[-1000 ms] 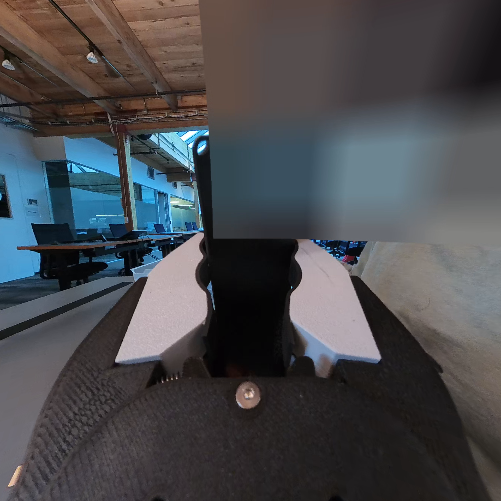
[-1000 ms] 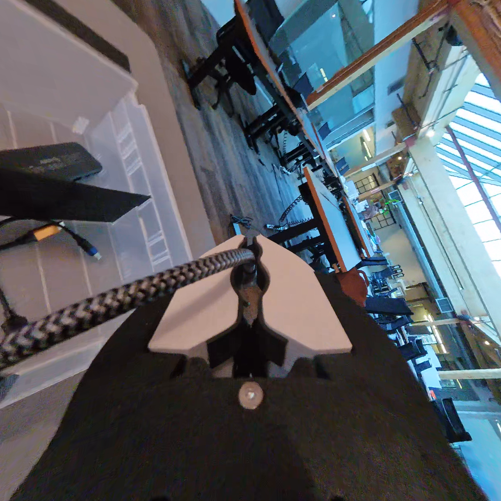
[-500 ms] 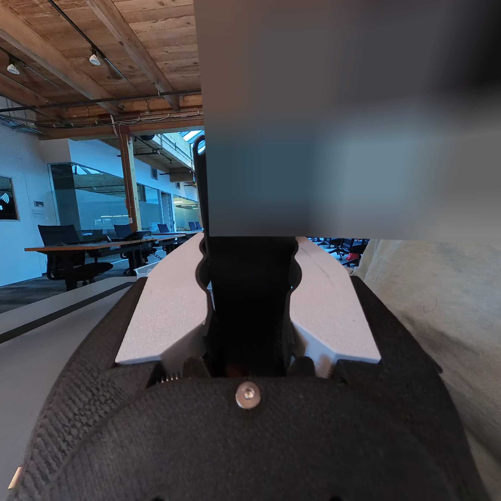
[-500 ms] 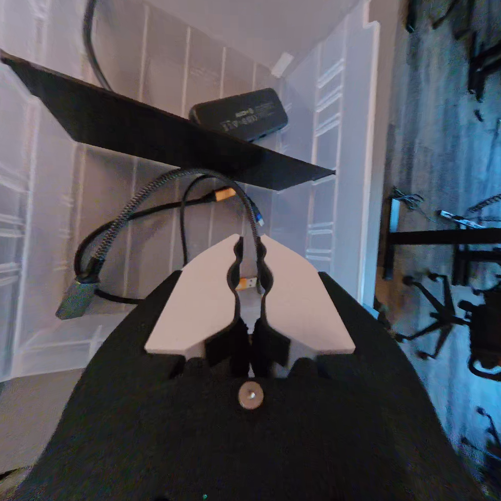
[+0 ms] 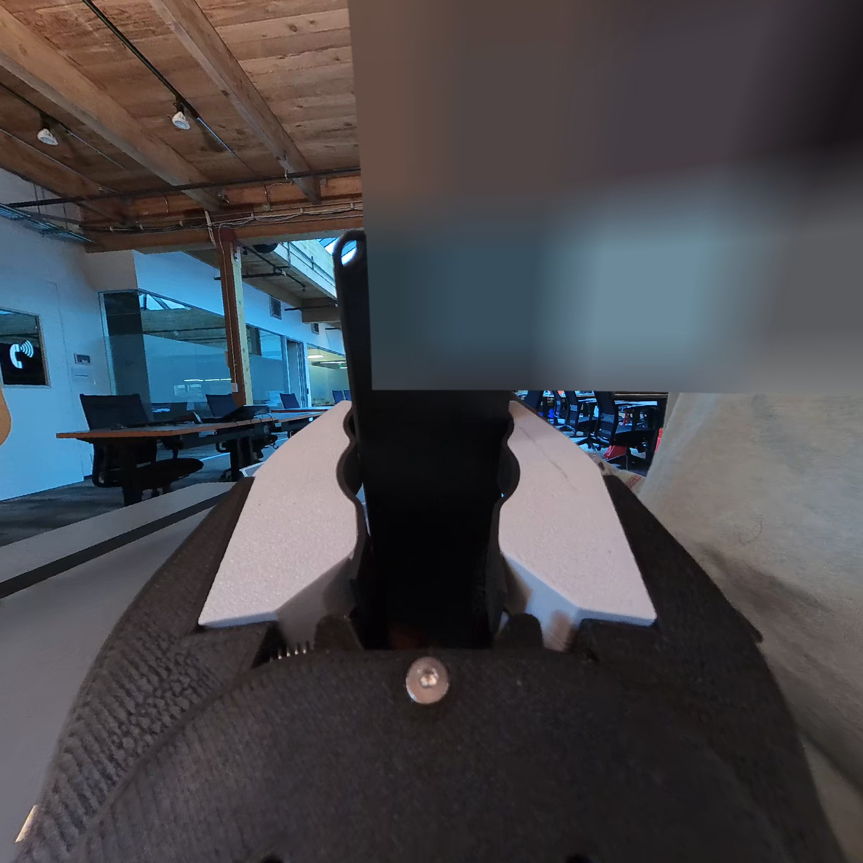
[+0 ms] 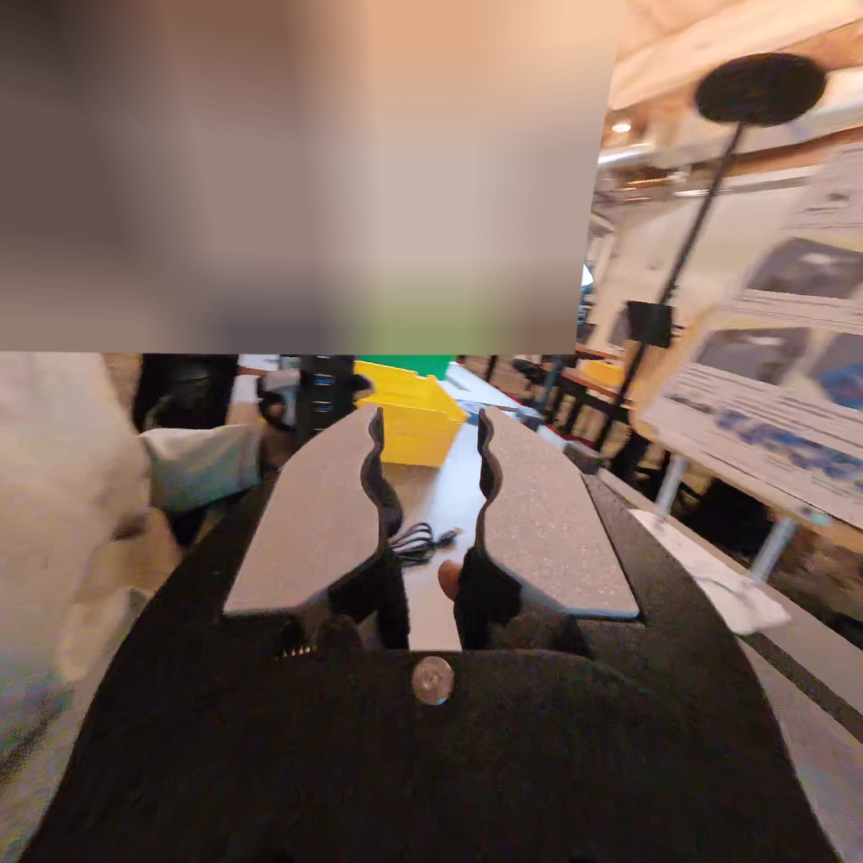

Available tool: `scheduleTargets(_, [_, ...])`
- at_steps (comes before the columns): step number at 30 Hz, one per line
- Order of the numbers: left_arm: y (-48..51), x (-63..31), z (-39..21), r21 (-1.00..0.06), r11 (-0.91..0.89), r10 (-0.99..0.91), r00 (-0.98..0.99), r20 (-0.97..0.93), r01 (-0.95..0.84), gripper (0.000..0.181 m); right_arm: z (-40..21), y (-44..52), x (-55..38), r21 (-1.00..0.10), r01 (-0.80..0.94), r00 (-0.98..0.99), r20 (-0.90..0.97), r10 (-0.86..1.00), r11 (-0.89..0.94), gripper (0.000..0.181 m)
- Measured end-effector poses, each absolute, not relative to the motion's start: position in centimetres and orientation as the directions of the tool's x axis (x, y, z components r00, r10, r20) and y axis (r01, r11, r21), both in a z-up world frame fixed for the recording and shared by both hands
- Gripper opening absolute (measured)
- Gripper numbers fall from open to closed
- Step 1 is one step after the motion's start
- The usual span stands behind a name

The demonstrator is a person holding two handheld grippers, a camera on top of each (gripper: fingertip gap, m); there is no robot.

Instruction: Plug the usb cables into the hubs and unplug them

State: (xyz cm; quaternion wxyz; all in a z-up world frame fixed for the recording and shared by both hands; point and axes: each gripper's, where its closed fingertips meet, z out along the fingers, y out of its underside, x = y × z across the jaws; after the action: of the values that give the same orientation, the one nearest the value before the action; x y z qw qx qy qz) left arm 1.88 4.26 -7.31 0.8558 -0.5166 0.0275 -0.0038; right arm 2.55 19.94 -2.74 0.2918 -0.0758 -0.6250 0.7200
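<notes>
In the left wrist view my left gripper (image 5: 427, 411) is shut on a flat black hub (image 5: 429, 490). It holds the hub upright, and both pads press on its sides. The hub's top is hidden by a blurred patch. In the right wrist view my right gripper (image 6: 430, 413) is open and empty above the white table (image 6: 443, 481). A striped braided cable (image 6: 415, 537) lies loose on the table and shows between my fingers, far below them. The black hub (image 6: 322, 397), with blue ports, shows to the upper left, beside a person's light sleeve (image 6: 201, 462).
A yellow bin (image 6: 411, 420) stands on the table ahead of the right gripper, with a green one (image 6: 406, 364) behind it. A black stand with a round top (image 6: 756, 88) and a poster board (image 6: 770, 373) are at the right. The left view shows a grey table (image 5: 70, 607) and office desks beyond. There is about 15 cm between the tips of the two grippers.
My right gripper was shut on the braided cable, opened over a clear bin and let it go, then swung round towards the yellow bin. My left gripper kept hold of the hub.
</notes>
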Motion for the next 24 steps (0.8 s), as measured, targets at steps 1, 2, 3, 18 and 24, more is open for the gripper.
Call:
scheduleTargets(1, [4.3,1.9,-7.3,-0.885,0.465,-0.037,0.998,-0.046,-0.024,0.056,-3.5,17.5,3.3,-0.946,-0.322,-0.86,0.272,0.431,-0.044,0.039])
scheduleTargets(2, [4.3,2.0,-7.3,-0.885,0.464,-0.038,0.998,-0.049,-0.026,0.056,-4.5,15.2,3.8,-0.949,-0.314,-0.888,0.284,0.362,-0.025,0.04])
scheduleTargets(3, [4.3,2.1,-7.4,-0.886,0.462,-0.04,0.998,-0.053,-0.028,0.056,-5.9,13.0,4.2,-0.956,-0.294,-0.915,0.286,0.286,0.015,0.042])
scheduleTargets(18, [5.1,4.7,-8.2,-0.909,0.413,-0.174,0.975,-0.14,-0.056,0.056,-12.5,4.5,4.4,-0.971,-0.154,-0.988,0.146,-0.057,0.182,0.018])
scheduleTargets(24, [5.0,4.8,-8.1,-0.908,0.416,-0.182,0.974,-0.134,-0.047,0.056,-12.7,4.3,4.6,-0.976,-0.115,-0.992,0.102,-0.079,0.183,0.014])
